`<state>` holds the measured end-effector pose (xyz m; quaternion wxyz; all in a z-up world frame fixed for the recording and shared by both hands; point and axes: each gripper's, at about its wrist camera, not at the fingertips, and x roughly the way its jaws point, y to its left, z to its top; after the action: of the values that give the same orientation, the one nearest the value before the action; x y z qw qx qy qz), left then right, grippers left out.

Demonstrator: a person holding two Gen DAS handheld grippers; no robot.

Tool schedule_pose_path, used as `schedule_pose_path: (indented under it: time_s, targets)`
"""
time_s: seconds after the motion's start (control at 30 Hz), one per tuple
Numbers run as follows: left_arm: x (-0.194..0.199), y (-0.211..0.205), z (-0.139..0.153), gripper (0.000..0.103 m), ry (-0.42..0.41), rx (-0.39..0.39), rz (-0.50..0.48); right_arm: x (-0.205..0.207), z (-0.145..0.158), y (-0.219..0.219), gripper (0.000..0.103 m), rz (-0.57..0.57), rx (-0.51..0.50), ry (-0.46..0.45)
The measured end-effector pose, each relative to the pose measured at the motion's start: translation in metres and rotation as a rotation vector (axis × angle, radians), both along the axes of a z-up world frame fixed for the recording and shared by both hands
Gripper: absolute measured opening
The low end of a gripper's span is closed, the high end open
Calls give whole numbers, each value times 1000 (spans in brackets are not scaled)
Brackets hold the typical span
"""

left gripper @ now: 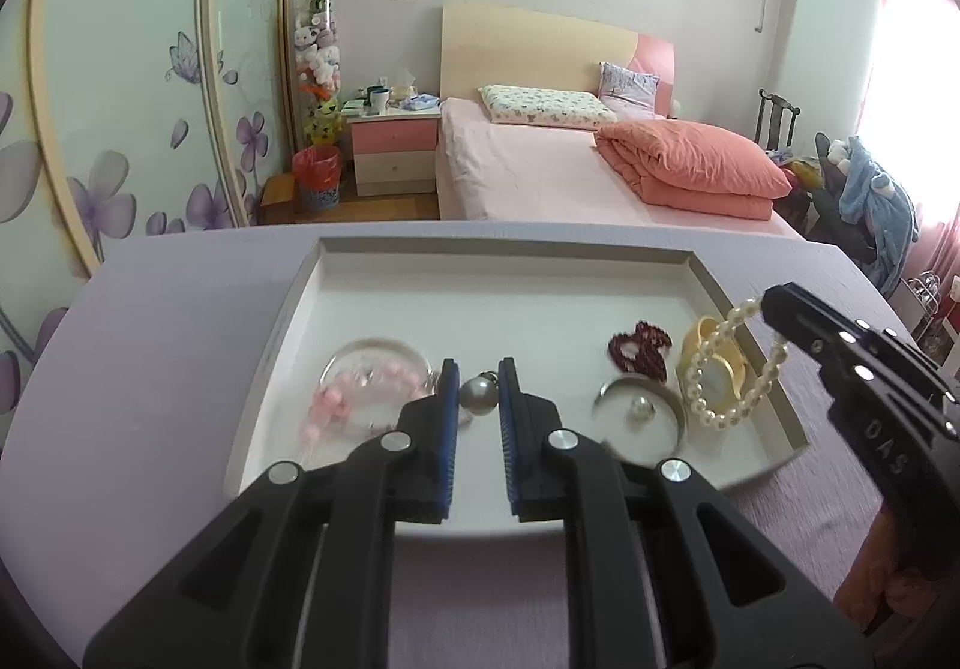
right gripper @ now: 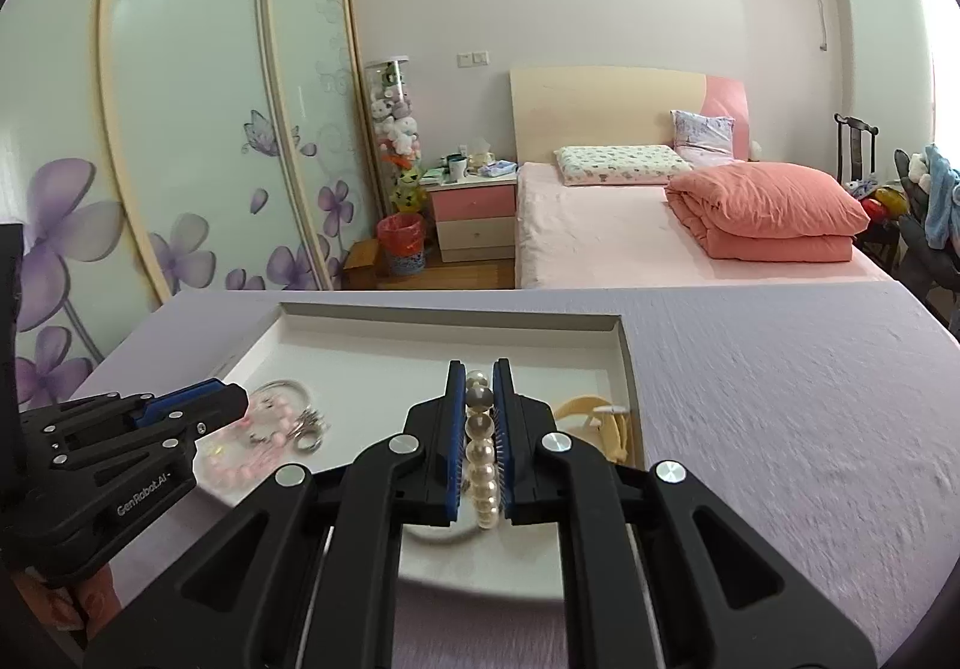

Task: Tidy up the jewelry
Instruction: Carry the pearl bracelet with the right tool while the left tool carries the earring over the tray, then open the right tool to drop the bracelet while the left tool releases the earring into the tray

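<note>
A white tray (left gripper: 336,297) on the lilac table holds the jewelry. My left gripper (left gripper: 479,369) hovers low over the tray with its jaws narrowly apart around a grey pearl piece (left gripper: 479,394); I cannot tell if the pads touch it. A pink bead bracelet (left gripper: 342,399) lies on a clear disc to its left. A dark red bead piece (left gripper: 639,348), a ring with a pearl (left gripper: 641,410) and a yellow watch (left gripper: 714,363) lie to the right. My right gripper (right gripper: 480,369) is shut on a white pearl bracelet (right gripper: 483,465), which hangs over the watch in the left wrist view (left gripper: 735,369).
The tray's right rim (right gripper: 627,369) is close to my right gripper. The lilac table surface (right gripper: 780,399) stretches to the right. A bed (left gripper: 540,171), a nightstand (left gripper: 393,147) and a wardrobe stand beyond the table's far edge.
</note>
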<state>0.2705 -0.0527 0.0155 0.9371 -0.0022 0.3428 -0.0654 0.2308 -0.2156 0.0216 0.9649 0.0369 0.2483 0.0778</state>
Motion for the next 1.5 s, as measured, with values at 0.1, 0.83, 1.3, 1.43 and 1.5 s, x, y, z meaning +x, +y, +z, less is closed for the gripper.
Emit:
schedule_pose_path:
  time_s: [0.1,0.83,1.3,1.43,1.5]
  targets:
    - [13,-3,-4,14,-13,3,-1,11,-5,3,10,-16,-12,-4]
    - [54,-2,-39,47,26,-17,55,51,-33,15,43,-30,-13,106]
    - [33,7,-52,66,86,19,75,33,-37,12,55,-34,-25,140]
    - [24,9,-54,66,92,16,78,27,-38,9,56,-37,-1,147]
    - [21,10,-52,67,89,15,72,23,-38,9,56,-35,0,144]
